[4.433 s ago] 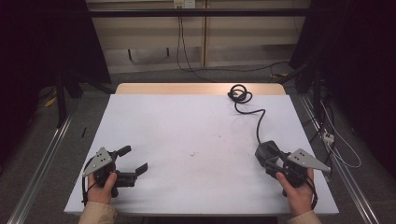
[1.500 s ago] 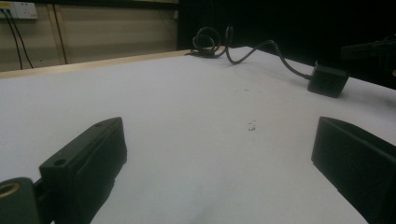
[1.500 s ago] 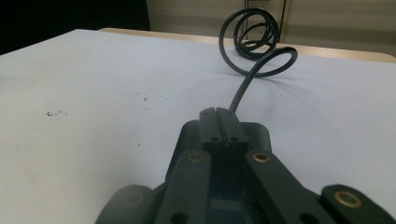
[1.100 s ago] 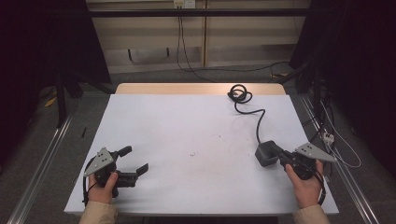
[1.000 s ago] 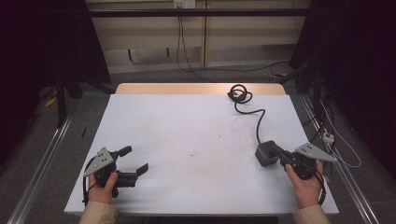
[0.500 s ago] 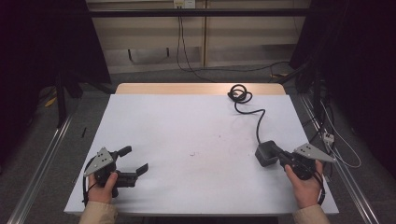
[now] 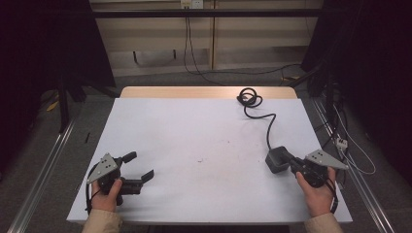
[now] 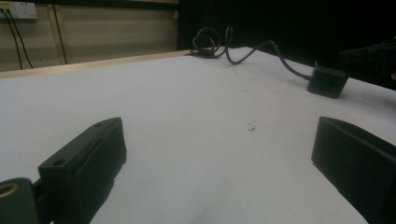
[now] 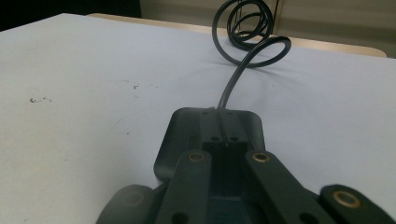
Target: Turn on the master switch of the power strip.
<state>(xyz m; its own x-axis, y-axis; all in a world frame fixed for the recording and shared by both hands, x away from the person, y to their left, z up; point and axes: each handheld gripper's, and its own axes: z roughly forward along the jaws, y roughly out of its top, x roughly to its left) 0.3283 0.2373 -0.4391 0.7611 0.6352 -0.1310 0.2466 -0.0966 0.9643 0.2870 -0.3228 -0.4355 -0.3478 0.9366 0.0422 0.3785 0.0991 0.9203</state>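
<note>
A black power adapter [image 7: 276, 160] lies on the white table [image 7: 204, 131] at the right, and its cable [image 7: 265, 124] runs back to a coil [image 7: 248, 96] near the far edge. My right gripper [image 7: 290, 165] is shut, its tips resting against the adapter's near side. In the right gripper view the two jaws lie together over the adapter [image 9: 184, 135], with the cable [image 9: 233, 84] rising beyond it. My left gripper [image 7: 141, 166] stands open at the front left with nothing between its jaws. From the left gripper [image 8: 219, 163] view, the adapter [image 8: 328, 81] sits far off.
A wooden strip [image 7: 194, 92] borders the table's far edge. Metal rails [image 7: 39, 179] run along both sides on the floor. Loose cables [image 7: 350, 150] lie on the floor at the right. Small dark specks [image 7: 200, 159] mark the table's middle.
Over four seconds my right hand has swung a little to the right, staying at the adapter. In the last second nothing has visibly moved. The left gripper has kept still.
</note>
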